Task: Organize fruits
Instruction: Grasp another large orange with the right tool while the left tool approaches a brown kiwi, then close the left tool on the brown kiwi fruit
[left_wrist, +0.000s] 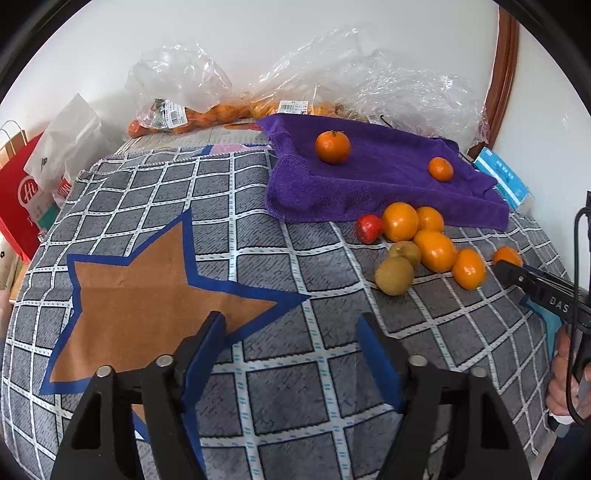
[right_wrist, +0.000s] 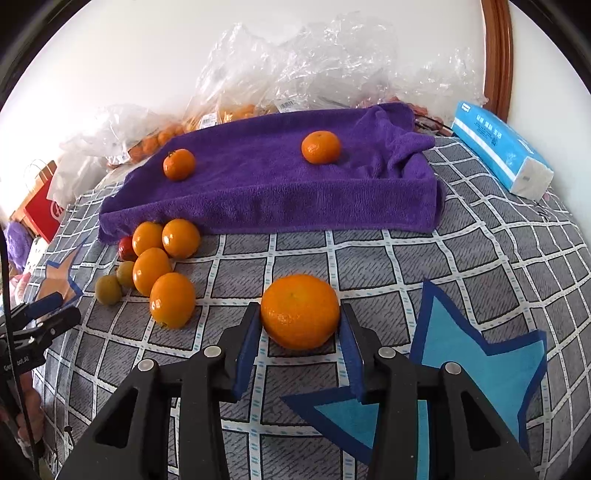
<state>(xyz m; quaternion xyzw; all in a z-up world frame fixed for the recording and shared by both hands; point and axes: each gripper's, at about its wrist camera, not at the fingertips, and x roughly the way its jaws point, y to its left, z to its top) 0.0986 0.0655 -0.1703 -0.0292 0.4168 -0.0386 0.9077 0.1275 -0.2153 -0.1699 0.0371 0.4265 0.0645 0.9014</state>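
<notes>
Purple terry towel (right_wrist: 266, 184) holds two mandarins; right gripper (right_wrist: 300, 325) clamps a third round orange mandarin (right_wrist: 300, 312); left gripper (left_wrist: 291, 328) gapes empty; pile (right_wrist: 162, 258) remains.

Bright, even daylight with soft shadows; the far-left wall (right_wrist: 74, 74) is overexposed, edges bend with fisheye distortion, corners vignette black.

Two mandarins (right_wrist: 178, 164) (right_wrist: 320, 147) on towel (right_wrist: 258, 199); fruit pile (right_wrist: 162, 266) before towel's left end; tissue pack (right_wrist: 498, 151) right; bags (right_wrist: 295, 70) behind.
</notes>
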